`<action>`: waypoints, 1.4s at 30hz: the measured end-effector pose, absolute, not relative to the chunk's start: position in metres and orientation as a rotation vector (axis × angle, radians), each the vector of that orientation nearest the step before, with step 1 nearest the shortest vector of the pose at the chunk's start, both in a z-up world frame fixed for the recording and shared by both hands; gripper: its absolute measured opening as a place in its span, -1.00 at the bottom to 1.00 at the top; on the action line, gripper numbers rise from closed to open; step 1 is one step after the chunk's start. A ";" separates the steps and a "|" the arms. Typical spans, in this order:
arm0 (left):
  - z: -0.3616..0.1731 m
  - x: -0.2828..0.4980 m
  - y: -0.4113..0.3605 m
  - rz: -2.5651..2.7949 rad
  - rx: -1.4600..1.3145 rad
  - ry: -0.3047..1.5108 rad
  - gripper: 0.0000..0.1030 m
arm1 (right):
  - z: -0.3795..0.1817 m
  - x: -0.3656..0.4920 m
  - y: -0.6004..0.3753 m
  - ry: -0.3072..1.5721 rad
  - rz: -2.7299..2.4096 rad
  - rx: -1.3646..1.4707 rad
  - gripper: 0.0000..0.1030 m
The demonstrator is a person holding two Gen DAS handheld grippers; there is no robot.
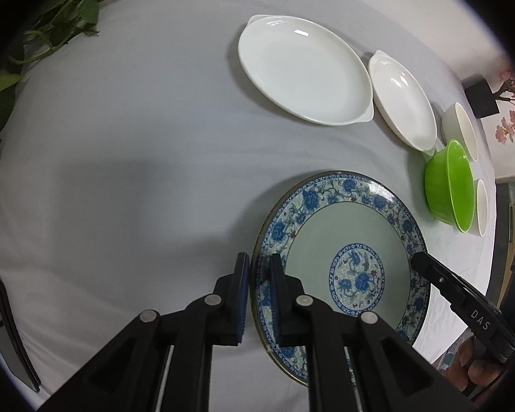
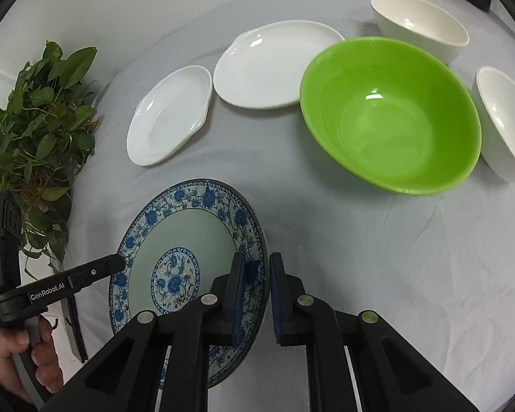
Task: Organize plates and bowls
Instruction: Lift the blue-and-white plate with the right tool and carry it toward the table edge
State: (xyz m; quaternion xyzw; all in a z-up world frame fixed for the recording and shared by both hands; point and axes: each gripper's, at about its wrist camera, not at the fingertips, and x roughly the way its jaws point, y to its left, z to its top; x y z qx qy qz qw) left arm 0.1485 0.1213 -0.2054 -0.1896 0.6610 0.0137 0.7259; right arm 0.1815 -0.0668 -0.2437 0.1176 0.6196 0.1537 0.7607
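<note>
Your left gripper (image 1: pixel 259 267) is pinching the near-left rim of the blue-patterned plate (image 1: pixel 346 233), which is sitting on the white tablecloth (image 1: pixel 137 171). Your right gripper (image 2: pixel 255 267) is clamping the opposite rim. Both are pointing steeply downward, your hand (image 2: pixel 24 357) wrapping the left handle.

Blue-floral plate (image 1: pixel 346 240) — tilted (rim-gripped)
</note>
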 end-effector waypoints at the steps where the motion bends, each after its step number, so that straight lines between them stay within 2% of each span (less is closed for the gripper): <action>1: -0.203 0.145 0.120 0.036 -0.424 1.456 -0.81 | -0.242 0.180 -0.067 1.347 0.340 0.260 -0.78; 12: -0.163 0.106 0.089 0.037 -0.457 1.415 -0.81 | -0.189 0.135 -0.099 1.296 0.381 0.249 -0.80; 18: -0.161 0.081 0.076 0.052 -0.481 1.432 -0.81 | -0.176 0.102 -0.124 1.297 0.392 0.254 -0.80; 27: -0.183 0.059 0.069 0.077 -0.501 1.473 -0.81 | -0.204 0.067 -0.147 1.347 0.396 0.247 -0.80; 42: -0.234 0.072 0.067 0.055 -0.592 1.527 -0.77 | -0.257 0.086 -0.162 1.361 0.366 0.250 -0.79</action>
